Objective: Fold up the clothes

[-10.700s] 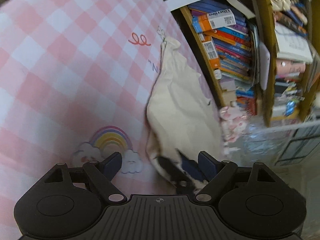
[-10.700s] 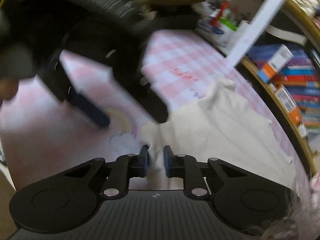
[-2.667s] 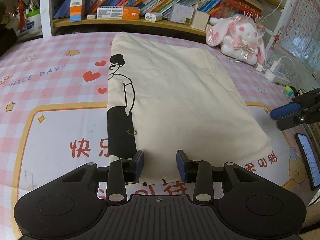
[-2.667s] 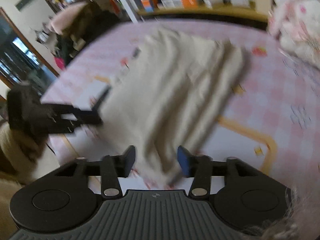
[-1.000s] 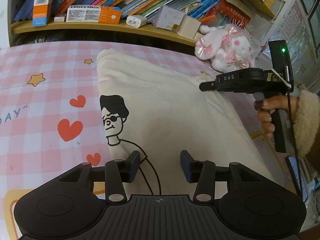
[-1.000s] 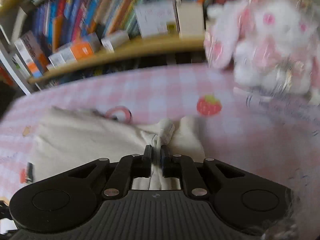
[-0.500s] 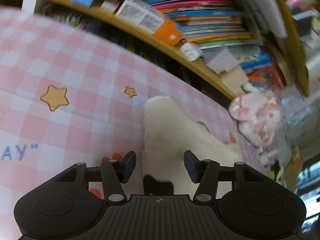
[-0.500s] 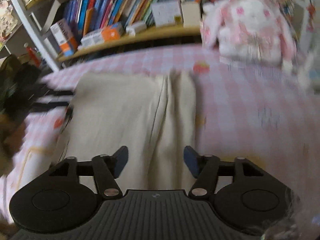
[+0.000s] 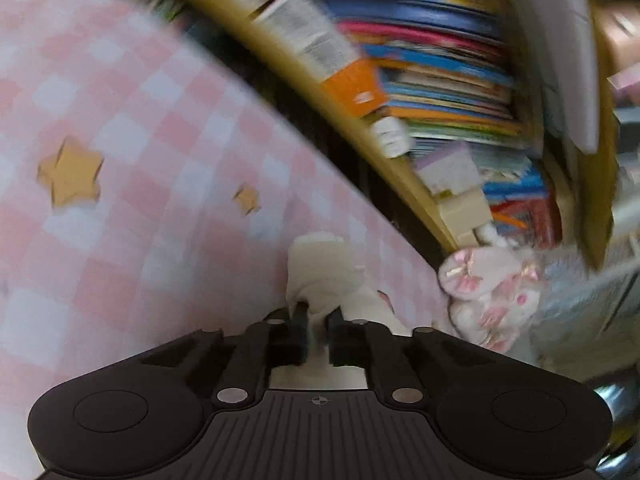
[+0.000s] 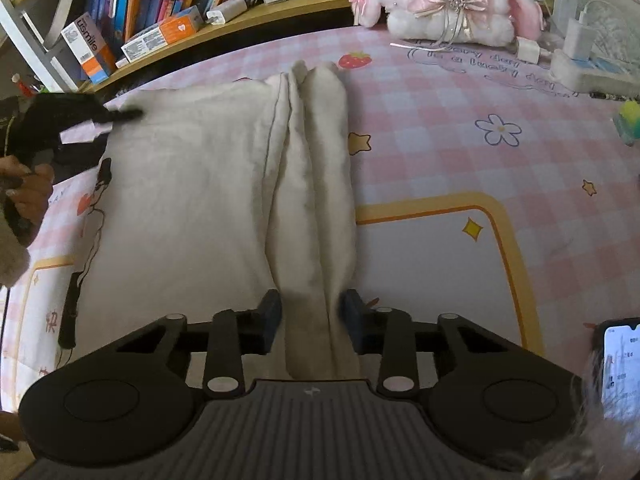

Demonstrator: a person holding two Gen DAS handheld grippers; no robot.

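Cream garment (image 10: 192,184), folded, flat on pink checked tablecloth (image 10: 460,120), long folds running away from the right wrist camera, black cartoon figure print (image 10: 96,200) along its left edge. Left to right in the right wrist view: hand (image 10: 28,184) at far left edge gripping the left gripper (image 10: 120,114), tips at the garment's far left corner; book shelf (image 10: 240,12) behind, with orange-and-white boxes (image 10: 160,36); bunched ridge of cloth (image 10: 312,208) running down the garment's right side; right gripper (image 10: 310,314) at bottom centre, blue pads either side of that ridge, jaws just closing in on it, still part-spread, contact with the cloth not certain; strawberry print (image 10: 354,60) just beyond the garment's far end; pink-and-white plush rabbit (image 10: 448,0) at the table's far edge; white chargers and cable (image 10: 576,40) further right; phone (image 10: 620,368), screen lit, at lower right edge. Left wrist view, blurred: star prints (image 9: 70,176) on the checked cloth at left; left gripper (image 9: 318,334) pressed together on a cream corner of the garment (image 9: 324,272), jaws just closed, cloth pinched between them; tilted shelf of books (image 9: 420,80) upper right; plush rabbit (image 9: 488,292) at right.
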